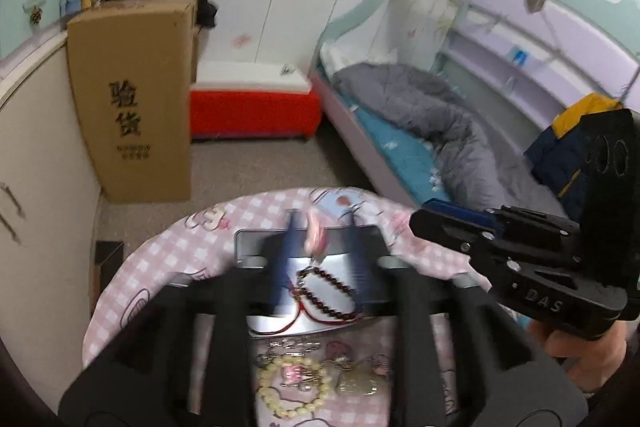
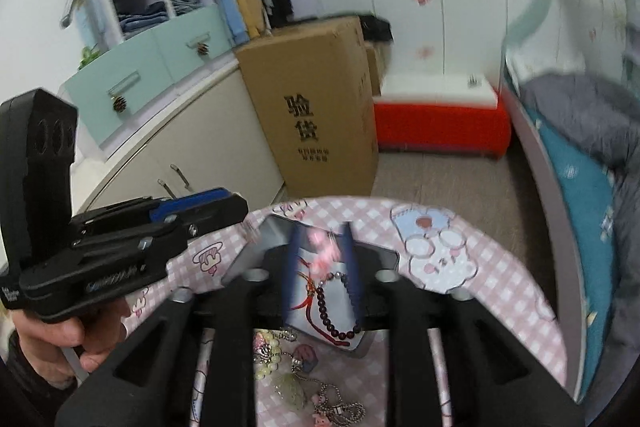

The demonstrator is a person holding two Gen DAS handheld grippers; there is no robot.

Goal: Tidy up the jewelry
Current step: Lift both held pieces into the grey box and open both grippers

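1. Nearest your cameras, on the pink checked cloth of the counter [image 1: 132,267], a loose heap of jewelry is waiting: a pale bead bracelet [image 1: 294,393], a jade-coloured pendant [image 2: 290,389] and a ball chain [image 2: 340,411]. All of it is lying outside the tray.

2. Just beyond that heap, the shallow metal tray [image 1: 256,245] is holding a dark bead bracelet [image 2: 340,311] with a red cord [image 2: 308,291] looped beside it. A small pink piece [image 2: 324,247] is showing blurred above the tray's far end; you cannot tell whether it is resting or dropping.

3. You are holding the left gripper [image 1: 320,259] wide apart over the tray, with nothing pressed between its blue fingers [image 1: 286,259].

4. You are holding the right gripper [image 2: 322,263] partly apart, narrower than the left, and it too is gripping nothing; the beads are lying on the tray below, not in it.

5. Judging by looks, these pieces are handling light, limp and slippery. Strings will be sagging and swinging, so pinching across a few beads or the cord's knot is safer than the smooth pendant face, which may be brittle.

6. Farther off, a tall cardboard box [image 1: 132,99] is standing on the floor, then a red storage bench [image 1: 256,115], and a bed [image 1: 400,147] with a grey quilt.
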